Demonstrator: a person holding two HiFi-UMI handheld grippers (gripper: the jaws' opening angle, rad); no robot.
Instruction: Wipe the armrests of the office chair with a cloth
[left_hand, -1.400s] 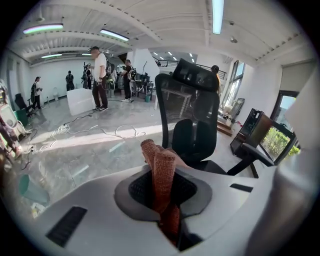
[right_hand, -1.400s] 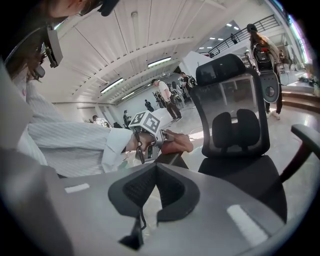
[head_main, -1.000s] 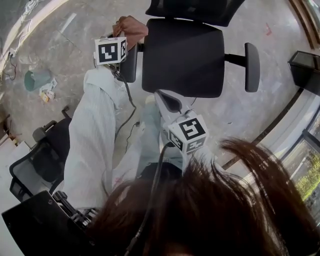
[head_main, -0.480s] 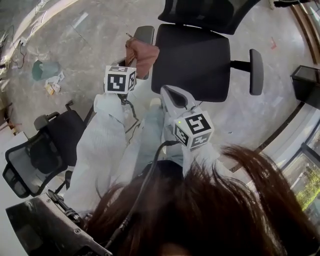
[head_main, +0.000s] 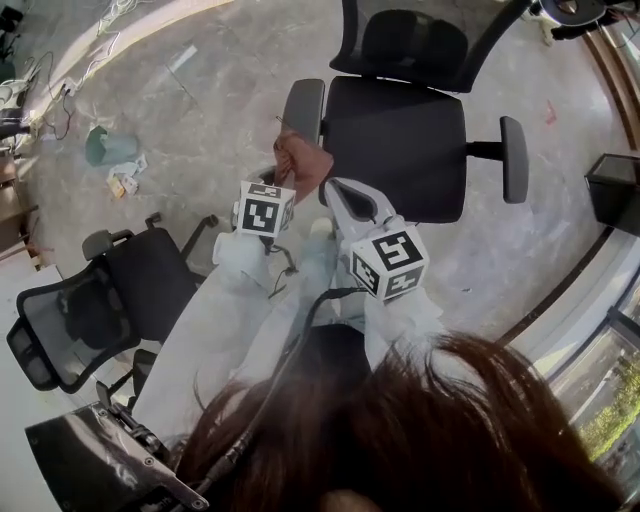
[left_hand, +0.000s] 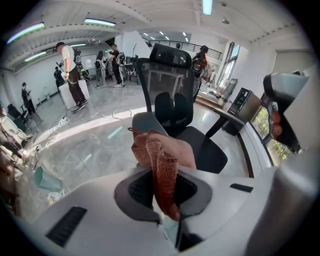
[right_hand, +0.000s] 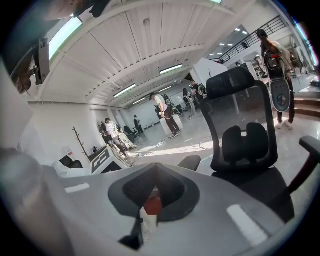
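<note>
Left side: my left gripper is clamped on the reddish-brown cloth; the jaws pinch one narrow fold, and the rest of the cloth bunches loose beyond the tips.

The cloth hangs just near of the near end of the left armrest of the office chair; I judge that it is not pressed on the pad.

Centre: my right gripper sits just beside the cloth, over the near left corner of the seat; its jaws are together and grip nothing that I can identify; a small red patch shows low at the jaw line, origin not determinable.

Far right: the right armrest lies well apart from both grippers.

Hazards, as judged:
- Cloth slip; cause: a narrow pinch with drag along the pad.
- Pad missed or only edge-wiped; cause: the loose bunch folds under.
- Snag; cause: the right gripper is close beside the hanging cloth.
- Chair swivel or shift; cause: side load on an unbraced armrest.
</note>
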